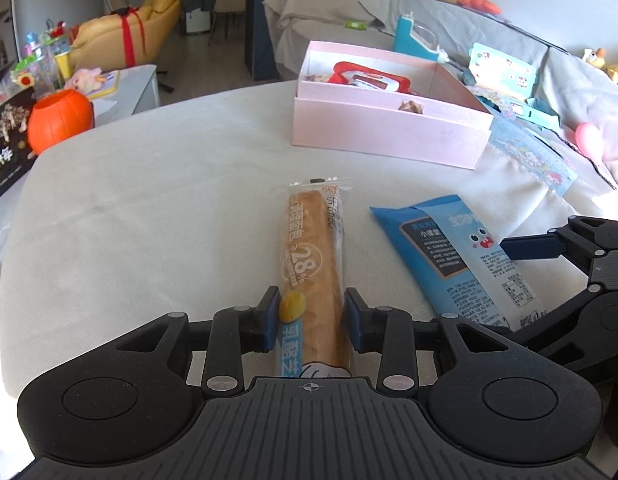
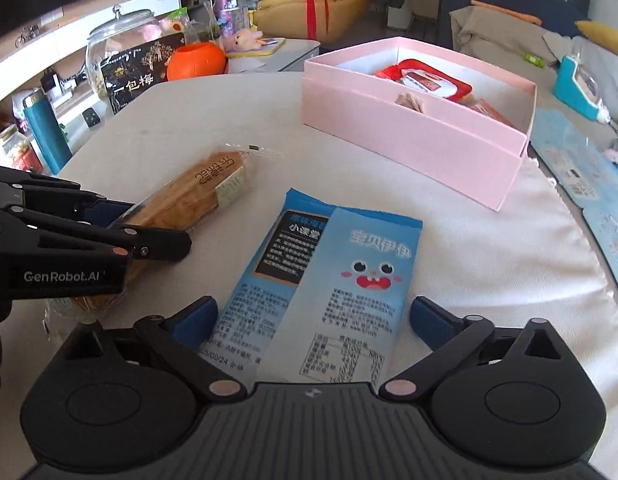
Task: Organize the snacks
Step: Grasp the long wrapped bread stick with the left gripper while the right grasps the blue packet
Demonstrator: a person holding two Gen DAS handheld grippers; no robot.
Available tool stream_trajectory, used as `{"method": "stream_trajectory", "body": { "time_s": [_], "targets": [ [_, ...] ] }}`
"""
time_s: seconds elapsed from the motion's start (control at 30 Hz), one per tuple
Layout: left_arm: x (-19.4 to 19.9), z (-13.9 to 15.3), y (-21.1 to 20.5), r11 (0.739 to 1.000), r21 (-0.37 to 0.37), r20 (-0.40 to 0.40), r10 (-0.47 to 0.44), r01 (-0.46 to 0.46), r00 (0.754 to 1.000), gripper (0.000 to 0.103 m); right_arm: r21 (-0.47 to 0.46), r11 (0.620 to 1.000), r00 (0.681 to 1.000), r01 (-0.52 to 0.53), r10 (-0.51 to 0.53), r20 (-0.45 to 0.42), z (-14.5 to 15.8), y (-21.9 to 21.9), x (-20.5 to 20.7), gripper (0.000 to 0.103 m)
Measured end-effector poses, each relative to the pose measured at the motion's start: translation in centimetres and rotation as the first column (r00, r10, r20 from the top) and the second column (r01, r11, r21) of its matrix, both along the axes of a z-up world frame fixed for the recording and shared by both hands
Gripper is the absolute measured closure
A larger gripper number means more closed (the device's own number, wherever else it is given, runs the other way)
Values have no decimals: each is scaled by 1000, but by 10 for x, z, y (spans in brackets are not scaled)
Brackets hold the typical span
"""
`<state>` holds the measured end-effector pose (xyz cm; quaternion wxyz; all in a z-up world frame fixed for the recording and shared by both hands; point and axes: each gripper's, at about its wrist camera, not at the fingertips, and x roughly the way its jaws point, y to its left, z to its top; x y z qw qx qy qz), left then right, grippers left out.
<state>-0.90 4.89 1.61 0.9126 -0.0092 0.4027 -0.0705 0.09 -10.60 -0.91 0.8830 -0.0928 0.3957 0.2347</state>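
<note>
While the long bread stick in its clear crinkly plastic wrapper (image 1: 315, 264) lay lengthwise on the pale, cloth-covered table (image 1: 149, 208), the left gripper (image 1: 312, 320) had its two blue pads closed in against the wrapper's sides near the near end, pinching it. The loaf inside was golden-brown and flaky, with a printed white and blue band along the film. From the right wrist view the same bread stick (image 2: 197, 200) sat tilted between the black, ribbed plastic fingers of the left gripper (image 2: 121, 220).

Just beside it lay the flat, glossy blue foil snack packet with a cartoon face (image 2: 325, 280), its back seam and small printed text facing up. The right gripper (image 2: 313, 316) stood spread wide around the packet's near end, a blue pad on either side; its pads did not press on the foil.

Farther back on the table stood the rectangular pink cardboard box (image 2: 409, 148), open-topped with a white lining, holding a red-rimmed wrapped snack (image 2: 429, 78) and a small brownish piece. At the table's far left edge sat a smooth orange pumpkin-shaped plastic pot (image 1: 59, 120) and a dark printed box (image 2: 137, 72).
</note>
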Motion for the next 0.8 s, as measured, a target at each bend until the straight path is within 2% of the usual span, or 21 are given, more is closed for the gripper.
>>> {"method": "stream_trajectory", "body": {
  "time_s": [0.17, 0.4, 0.57, 0.8],
  "targets": [
    [0, 0, -1, 1000, 4, 3, -2, 2, 1000, 64, -3, 1000, 1000, 7, -7, 3, -1, -2, -6, 0],
    [-1, -1, -2, 1000, 12, 10, -6, 6, 1000, 64, -24, 995, 995, -98, 97, -31, 3, -17, -14, 0],
    [-1, -1, -3, 1000, 10, 11, -6, 6, 1000, 63, -39, 998, 998, -49, 47, -32, 5, -36, -20, 0],
    [-2, -2, -1, 1000, 1, 15, -10, 10, 1000, 62, 25, 1000, 1000, 4, -4, -3, 17, -43, -4, 1]
  ]
}}
